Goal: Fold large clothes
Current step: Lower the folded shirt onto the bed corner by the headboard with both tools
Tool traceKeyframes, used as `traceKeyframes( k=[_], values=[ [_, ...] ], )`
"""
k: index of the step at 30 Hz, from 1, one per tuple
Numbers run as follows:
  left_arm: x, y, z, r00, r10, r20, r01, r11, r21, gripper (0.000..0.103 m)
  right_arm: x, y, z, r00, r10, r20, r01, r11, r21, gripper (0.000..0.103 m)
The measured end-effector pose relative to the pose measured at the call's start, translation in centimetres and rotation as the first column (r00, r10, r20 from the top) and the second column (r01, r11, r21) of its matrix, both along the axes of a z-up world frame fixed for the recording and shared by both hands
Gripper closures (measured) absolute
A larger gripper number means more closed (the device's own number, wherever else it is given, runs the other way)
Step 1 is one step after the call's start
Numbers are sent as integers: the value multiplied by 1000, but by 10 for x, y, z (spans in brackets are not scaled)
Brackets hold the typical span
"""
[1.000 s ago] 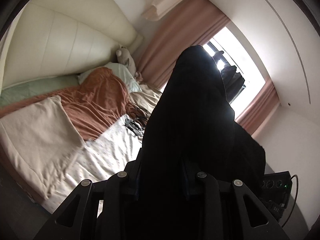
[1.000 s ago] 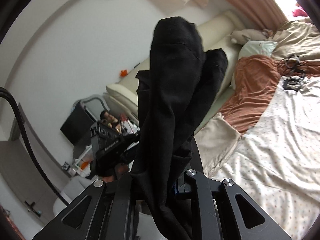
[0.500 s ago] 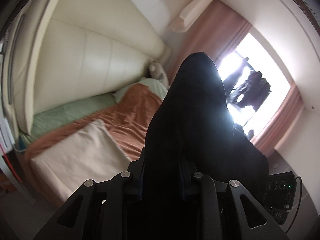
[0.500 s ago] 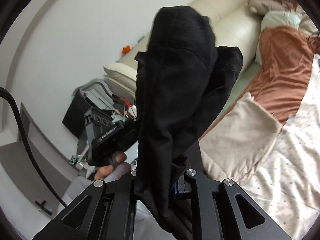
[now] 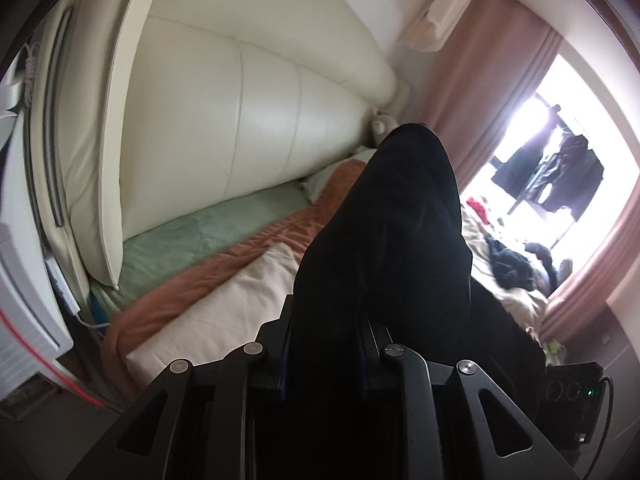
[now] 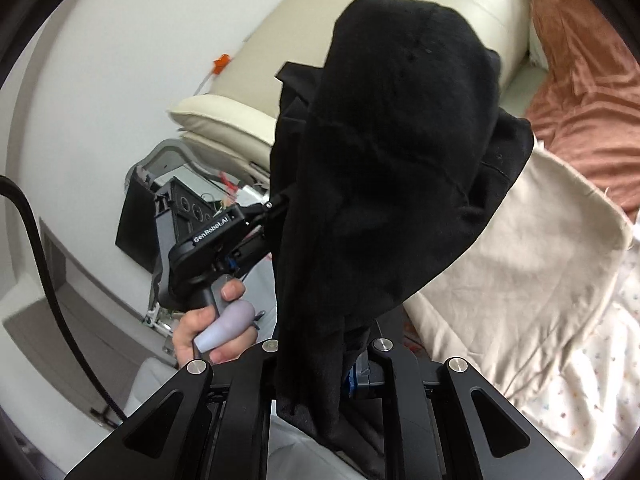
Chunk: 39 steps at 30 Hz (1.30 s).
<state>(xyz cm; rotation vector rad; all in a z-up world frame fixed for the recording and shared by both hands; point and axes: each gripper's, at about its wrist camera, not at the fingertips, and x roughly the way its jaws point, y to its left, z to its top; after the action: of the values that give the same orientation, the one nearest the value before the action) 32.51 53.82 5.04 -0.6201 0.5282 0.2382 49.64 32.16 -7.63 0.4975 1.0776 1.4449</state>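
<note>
Bed (image 5: 192, 240) with cream padded headboard (image 5: 260, 120). Lying on it: green sheet (image 5: 208, 236) along the headboard, rust-orange blanket (image 6: 580, 92), beige cloth (image 6: 532, 248), dotted white sheet (image 6: 580, 380). Dark clothes heap (image 5: 512, 264) near the window side.

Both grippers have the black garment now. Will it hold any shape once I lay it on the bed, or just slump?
Likely slumps: the black garment droops in soft folds over the right gripper. It probably bunches rather than slips, being wadded between the left gripper fingers. It looks thick, so folds may spring open.

Black garment (image 6: 400, 168), rust blanket (image 5: 240, 248), cream headboard (image 5: 260, 128).
</note>
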Motion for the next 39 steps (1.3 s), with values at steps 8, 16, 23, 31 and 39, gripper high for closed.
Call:
traceKeyframes(
  k=[8,16,23,31,39],
  values=[
    [53,23,-39,996,10,-90,-12,1000,-22,78,39,14,-48,998,5,-57,-6,1000,-24,88],
    [118,33,-81,979,3,-204,-5,1000,-11,78,87,14,-101,991,-27,-129,21,999,-43,89],
    [145,31,-123,927,116,-358,-73,989,131,67,126,19,-170,978,-73,-197,44,988,-146,89],
    [101,15,-133,934,105,-342,-56,987,151,61,140,15,-204,970,-108,-216,67,979,-191,90],
    [52,-3,-141,916,177,-359,-86,963,256,36,153,9,-218,966,-153,-208,92,956,-278,80]
  ],
)
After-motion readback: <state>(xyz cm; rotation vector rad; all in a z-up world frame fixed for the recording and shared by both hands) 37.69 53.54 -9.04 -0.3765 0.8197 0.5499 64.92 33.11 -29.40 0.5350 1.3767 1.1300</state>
